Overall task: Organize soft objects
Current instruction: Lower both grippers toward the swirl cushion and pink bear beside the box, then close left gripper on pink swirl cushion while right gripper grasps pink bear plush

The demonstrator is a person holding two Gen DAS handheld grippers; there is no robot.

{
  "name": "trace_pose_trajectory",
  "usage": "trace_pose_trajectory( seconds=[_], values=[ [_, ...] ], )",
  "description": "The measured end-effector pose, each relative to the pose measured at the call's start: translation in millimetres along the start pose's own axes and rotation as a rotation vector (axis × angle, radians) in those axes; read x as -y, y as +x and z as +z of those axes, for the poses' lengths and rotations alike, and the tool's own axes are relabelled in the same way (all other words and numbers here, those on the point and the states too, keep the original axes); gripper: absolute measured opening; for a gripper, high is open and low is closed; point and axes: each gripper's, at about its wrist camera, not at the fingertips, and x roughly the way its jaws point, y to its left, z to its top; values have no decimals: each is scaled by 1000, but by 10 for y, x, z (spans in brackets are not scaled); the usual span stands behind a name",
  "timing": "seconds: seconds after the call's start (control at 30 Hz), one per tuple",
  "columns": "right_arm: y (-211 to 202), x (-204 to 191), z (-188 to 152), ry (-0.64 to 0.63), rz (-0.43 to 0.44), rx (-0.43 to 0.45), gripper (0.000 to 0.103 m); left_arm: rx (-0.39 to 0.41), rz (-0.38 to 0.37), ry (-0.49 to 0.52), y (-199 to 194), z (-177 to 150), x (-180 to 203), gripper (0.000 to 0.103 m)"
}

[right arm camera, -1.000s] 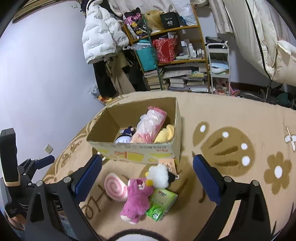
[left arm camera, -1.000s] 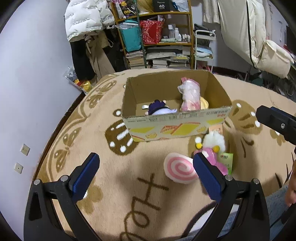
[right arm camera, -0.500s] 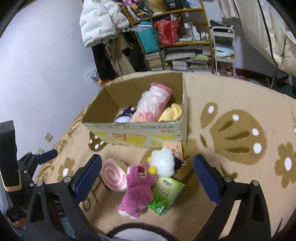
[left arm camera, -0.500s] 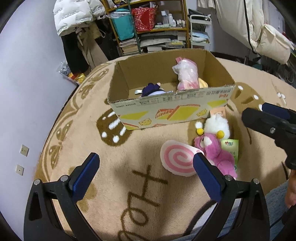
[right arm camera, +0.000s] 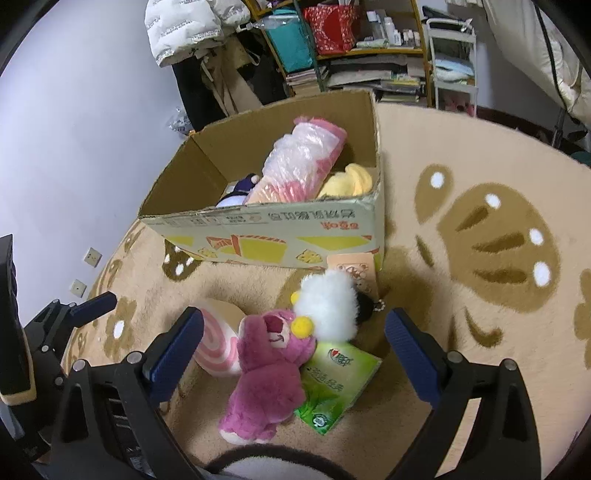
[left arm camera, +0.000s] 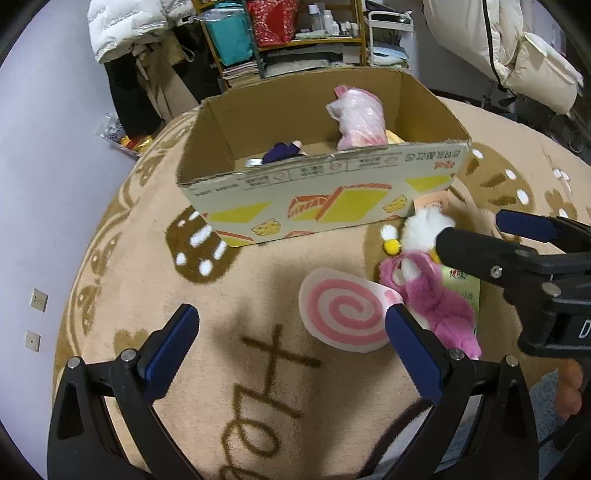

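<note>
A cardboard box (left arm camera: pixel 317 199) (right arm camera: pixel 273 243) stands on the carpet, holding a plastic-wrapped pink toy (left arm camera: pixel 356 120) (right arm camera: pixel 303 162), a dark purple toy (left arm camera: pixel 282 151) and a yellow one (right arm camera: pixel 347 181). In front of it lie a pink bear (right arm camera: pixel 269 369) (left arm camera: pixel 436 299), a white fluffy toy (right arm camera: pixel 328 302) (left arm camera: pixel 421 229), a pink spiral cushion (left arm camera: pixel 343 314) (right arm camera: pixel 216 347) and a green tissue pack (right arm camera: pixel 336 387). My right gripper (right arm camera: pixel 293 350) hangs open above the bear. My left gripper (left arm camera: pixel 291 350) is open, its right finger beside the cushion.
A beige patterned carpet (right arm camera: pixel 480 295) covers the floor. Shelves (right arm camera: pixel 351 48) full of books and bags, hanging jackets (left arm camera: pixel 133 33) and a white cart (right arm camera: pixel 454 62) stand behind the box. A purple wall (left arm camera: pixel 44 184) with sockets runs along the left.
Both grippers have moved closer and lower toward the toys in front of the box. The right gripper now hangs over the pink bear. Jaws stayed open.
</note>
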Motion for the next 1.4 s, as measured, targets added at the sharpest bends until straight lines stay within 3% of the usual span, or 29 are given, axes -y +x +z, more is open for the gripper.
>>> trace_pose_trajectory(
  seconds=[0.1, 0.37, 0.43, 0.63, 0.8, 1.4],
  values=[
    [74, 18, -9, 21, 32, -28, 90, -9, -12, 15, 35, -3, 42, 100],
    [266, -5, -47, 40, 83, -110, 82, -46, -91, 30, 145, 2, 123, 100],
    [306, -19, -52, 36, 84, -129, 72, -63, -111, 35, 191, 5, 154, 100],
    [479, 16, -91, 57, 73, -203, 63, -108, -124, 23, 363, 9, 199, 100],
    [518, 54, -79, 67, 91, -211, 53, -124, -123, 30, 471, 27, 259, 100],
    [536, 76, -77, 76, 77, -218, 50, -147, -199, -52, 619, 11, 165, 95]
  ],
)
